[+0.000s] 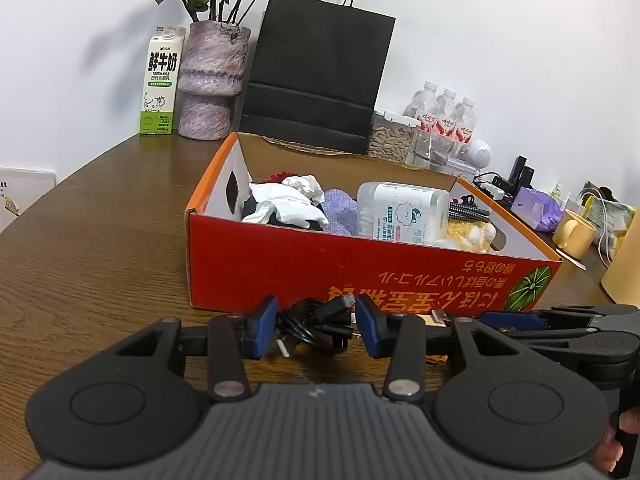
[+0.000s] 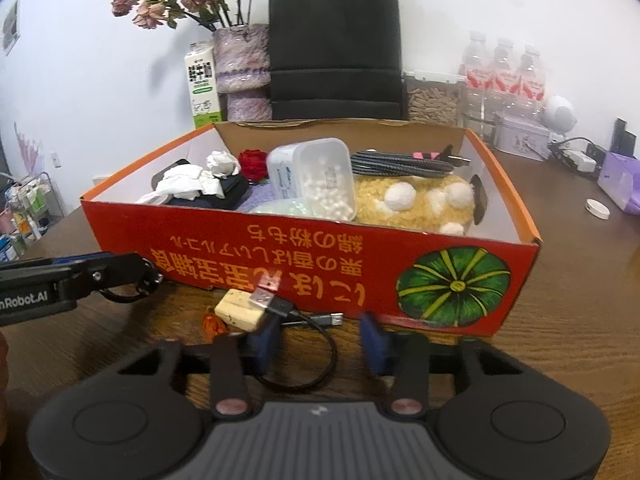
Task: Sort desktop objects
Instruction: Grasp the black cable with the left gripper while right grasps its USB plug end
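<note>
In the left wrist view my left gripper (image 1: 316, 326) is shut on a coiled bundle of black USB cable (image 1: 320, 312), held just in front of the red cardboard box (image 1: 360, 272). The right wrist view shows my right gripper (image 2: 319, 344) open, its blue pads on either side of a loose thin black cable (image 2: 316, 318) lying on the table before the box (image 2: 280, 248). A cream block (image 2: 238, 312) and a small orange piece (image 2: 212, 322) lie beside that cable. The box holds tissues, a cotton swab tub (image 2: 320, 176), a braided cable and a yellow plush.
Along the back wall stand a milk carton (image 1: 160, 80), a purple vase (image 1: 210, 84), a black paper bag (image 1: 320, 72) and water bottles (image 1: 444, 116). A yellow mug (image 1: 574, 232), a white lid (image 2: 597, 209) and a purple pack (image 2: 620, 180) lie right of the box.
</note>
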A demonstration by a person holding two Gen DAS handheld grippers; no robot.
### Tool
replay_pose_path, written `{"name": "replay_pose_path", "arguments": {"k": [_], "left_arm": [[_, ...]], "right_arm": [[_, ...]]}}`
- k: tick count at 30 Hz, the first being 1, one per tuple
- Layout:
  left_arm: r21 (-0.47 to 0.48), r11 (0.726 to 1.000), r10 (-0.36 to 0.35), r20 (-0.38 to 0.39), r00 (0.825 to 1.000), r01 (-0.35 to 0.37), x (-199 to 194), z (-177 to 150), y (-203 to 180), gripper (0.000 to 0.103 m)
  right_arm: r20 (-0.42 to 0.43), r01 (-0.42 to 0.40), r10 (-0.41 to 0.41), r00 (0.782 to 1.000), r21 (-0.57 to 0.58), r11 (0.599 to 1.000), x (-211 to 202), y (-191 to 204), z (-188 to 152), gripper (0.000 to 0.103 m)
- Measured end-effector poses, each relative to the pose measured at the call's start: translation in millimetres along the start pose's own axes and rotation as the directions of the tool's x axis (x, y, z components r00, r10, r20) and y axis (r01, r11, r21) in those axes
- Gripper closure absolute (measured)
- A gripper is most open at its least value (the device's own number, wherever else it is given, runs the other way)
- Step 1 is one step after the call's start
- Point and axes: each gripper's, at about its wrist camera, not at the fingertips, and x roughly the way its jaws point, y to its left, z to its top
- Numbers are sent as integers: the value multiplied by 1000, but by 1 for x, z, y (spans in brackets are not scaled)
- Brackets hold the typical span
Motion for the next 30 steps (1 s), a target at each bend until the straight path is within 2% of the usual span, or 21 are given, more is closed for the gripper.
{"name": "replay_pose_path", "arguments": {"k": [1, 2, 6, 19, 30], "left_arm": [[0, 1000, 0, 0, 1000, 0, 0, 0, 0, 60], [0, 1000, 0, -1, 1000, 0, 0, 0, 0, 60], [4, 1000, 0, -4, 1000, 0, 1, -1, -1, 60], [30, 1000, 11, -4, 1000, -11, 0, -3, -5, 60], [50, 999, 3, 52, 999, -6, -27, 3, -16, 60]], "right_arm": [[1, -4, 4, 1000, -9, 1000, -1, 2, -1, 81], [3, 1, -1, 1000, -22, 1000, -2, 4, -2, 93], [9, -8, 9, 1000, -47, 999, -8, 8, -8, 100], [73, -7, 12, 997, -59, 998, -42, 11, -20, 101], [166, -8, 20, 986, -75, 997, -75, 12, -8, 101]]}}
